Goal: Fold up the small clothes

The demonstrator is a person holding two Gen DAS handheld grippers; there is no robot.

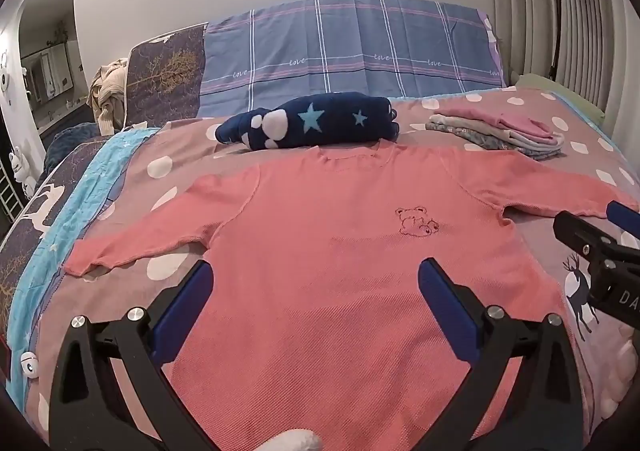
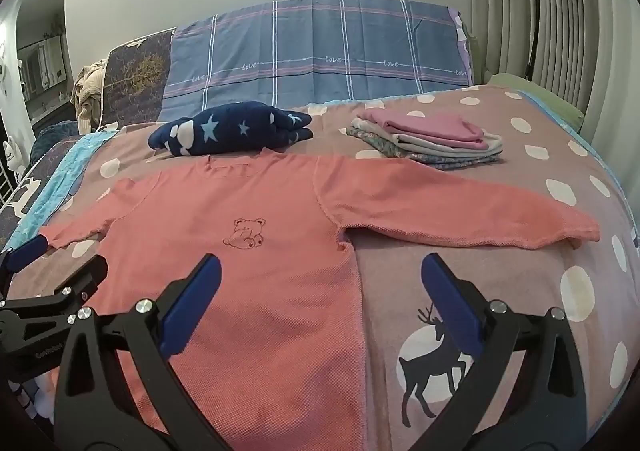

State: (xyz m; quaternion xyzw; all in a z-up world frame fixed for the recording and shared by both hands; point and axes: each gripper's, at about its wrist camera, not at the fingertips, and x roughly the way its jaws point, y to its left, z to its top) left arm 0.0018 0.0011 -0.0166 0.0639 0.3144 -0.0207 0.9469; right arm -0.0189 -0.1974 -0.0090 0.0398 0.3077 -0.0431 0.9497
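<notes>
**Pink bear top spread flat, both claws apart above it**

Spread flat on the polka-dot bedspread point(image 1: 168, 167): coral-pink long-sleeved top point(image 1: 320, 251), sleeves out, outlined bear at the chest. Left gripper point(image 1: 316, 279) spread wide over the lower body of the top, holding nothing. Right gripper point(image 2: 320, 275) likewise parted, straddling the top's side edge. Beyond the collar, a navy star-print garment point(image 1: 312, 121); to its right, a stack of folded clothes point(image 2: 428, 143). Readable: "love" repeated on the blue plaid pillow point(image 2: 312, 51). Lettering on the gripper bodies cut off, unreadable. Hem hidden below.
</notes>
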